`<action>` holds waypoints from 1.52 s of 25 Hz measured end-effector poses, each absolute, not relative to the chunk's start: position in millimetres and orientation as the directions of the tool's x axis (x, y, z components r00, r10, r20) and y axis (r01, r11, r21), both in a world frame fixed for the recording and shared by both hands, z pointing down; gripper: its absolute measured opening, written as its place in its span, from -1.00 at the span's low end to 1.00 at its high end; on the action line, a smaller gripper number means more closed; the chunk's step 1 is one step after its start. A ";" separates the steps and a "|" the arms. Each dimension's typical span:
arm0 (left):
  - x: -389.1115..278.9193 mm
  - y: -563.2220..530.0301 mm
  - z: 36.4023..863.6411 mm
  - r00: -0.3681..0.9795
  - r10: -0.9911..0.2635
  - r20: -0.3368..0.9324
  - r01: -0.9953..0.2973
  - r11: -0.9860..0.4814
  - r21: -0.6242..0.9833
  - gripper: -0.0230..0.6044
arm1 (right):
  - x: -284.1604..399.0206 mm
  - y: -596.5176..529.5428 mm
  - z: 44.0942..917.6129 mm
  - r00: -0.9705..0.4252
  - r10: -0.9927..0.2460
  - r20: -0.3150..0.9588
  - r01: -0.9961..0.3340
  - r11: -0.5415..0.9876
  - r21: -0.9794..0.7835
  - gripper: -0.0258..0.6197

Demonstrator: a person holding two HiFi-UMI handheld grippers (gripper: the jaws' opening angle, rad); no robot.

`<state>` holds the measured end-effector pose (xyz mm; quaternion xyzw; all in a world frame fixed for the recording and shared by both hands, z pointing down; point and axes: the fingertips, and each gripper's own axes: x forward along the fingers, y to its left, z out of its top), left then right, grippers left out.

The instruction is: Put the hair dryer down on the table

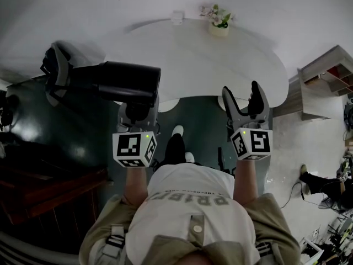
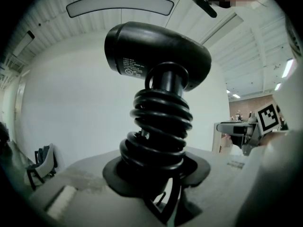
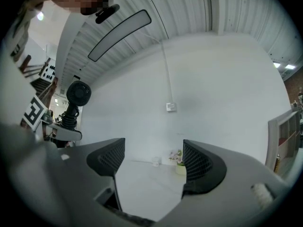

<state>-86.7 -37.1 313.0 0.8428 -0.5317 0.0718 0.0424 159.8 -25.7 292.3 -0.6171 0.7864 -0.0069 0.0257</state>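
Three cameras: one on the head, one on each gripper.
The head view looks steeply down past the person's chest onto the white table (image 1: 220, 59), with the left gripper (image 1: 138, 110) and right gripper (image 1: 242, 90) mid-frame. The left gripper view faces nearly level, filled at close range by the hair dryer (image 2: 156, 60). The right gripper view looks across the table to the wall. It shares the flower pot (image 3: 180, 167) with the head view, where the pot sits top centre.

white table (image 1: 209, 65) with a rounded front edge stood against the wall. at its far edge sat a small potted plant (image 1: 219, 22), and left of it, apart, a little white box (image 1: 177, 17), both right by the wall.
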 end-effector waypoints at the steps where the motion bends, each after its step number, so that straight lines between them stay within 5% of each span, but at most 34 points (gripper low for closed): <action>1: -86.3 -43.6 313.1 0.429 -0.888 0.164 -0.900 -0.435 -0.004 -0.40 | 160.3 -31.0 291.5 -0.232 -0.972 -0.033 -0.972 0.233 -0.038 0.23; 38: -102.1 -239.0 347.2 0.548 -0.785 0.289 -0.815 -0.578 -0.024 -0.40 | 150.8 -206.7 317.8 -0.109 -0.994 0.032 -0.992 0.107 -0.064 0.23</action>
